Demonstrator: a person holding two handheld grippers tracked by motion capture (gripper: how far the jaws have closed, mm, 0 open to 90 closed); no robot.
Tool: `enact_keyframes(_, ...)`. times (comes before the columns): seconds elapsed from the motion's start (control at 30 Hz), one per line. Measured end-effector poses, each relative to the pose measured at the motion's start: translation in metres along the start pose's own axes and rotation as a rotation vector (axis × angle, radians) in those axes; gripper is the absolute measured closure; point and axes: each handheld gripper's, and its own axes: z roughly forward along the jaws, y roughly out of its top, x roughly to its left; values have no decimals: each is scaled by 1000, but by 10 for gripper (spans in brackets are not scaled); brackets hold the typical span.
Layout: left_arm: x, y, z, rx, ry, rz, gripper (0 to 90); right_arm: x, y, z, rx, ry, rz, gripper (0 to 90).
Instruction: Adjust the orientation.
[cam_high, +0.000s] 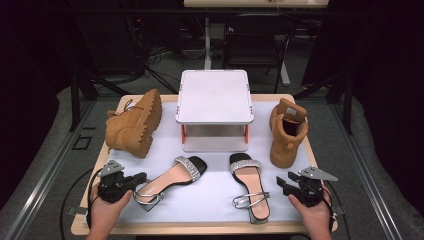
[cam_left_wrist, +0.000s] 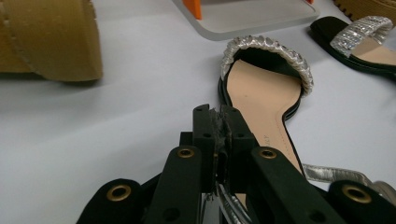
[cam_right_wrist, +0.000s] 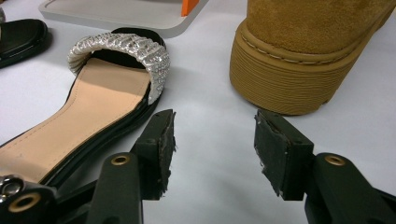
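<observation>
Left hand-held gripper (cam_high: 131, 181): nearest the person, on the near-left side of the white rack; jaws clenched together, apparently pinching the thin silver ankle strap (cam_left_wrist: 334, 175) of the left sandal (cam_high: 172, 178), though the contact itself is partly hidden.
Right hand-held gripper (cam_high: 284, 184): on the near-right side of the rack, jaws released and wide apart, nothing between them, hovering over bare worktop (cam_high: 210, 192).
Right sandal (cam_high: 248, 182): lies flat, just in front of the rack and beside the open jaws.
Risk, strap: a grip on so thin a strap could slip, or a lift could leave the sandal swinging and twisting, in my judgement.
Risk, crowding: the right jaws sit between the right sandal and the upright boot (cam_high: 286, 131); a careless sweep could nudge either.
Risk, tipped boot: the boot lying on its side (cam_high: 136, 122), left of the rack, is probably awkward to grasp.
Rack (cam_high: 214, 107): farthest, mid-worktop, top shelf bare.
Count: two hand-held grippers, two sandals, two boots, one rack.
</observation>
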Motion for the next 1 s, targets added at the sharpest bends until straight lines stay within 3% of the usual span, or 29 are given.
enact_keyframes(0.47,2,-5,0,-29,-5,-10,854,1,2,-3,-9,-1,-8,500)
enact_keyframes(0.6,3,-5,-2,-54,-35,-7,751,3,3,-4,-11,0,-13,501)
enact_keyframes(0.77,1,-5,-4,-73,-39,16,630,5,5,-8,-20,-5,-28,501)
enact_keyframes(1.0,1,-4,-3,-82,-8,54,529,10,11,-23,-35,7,-25,499)
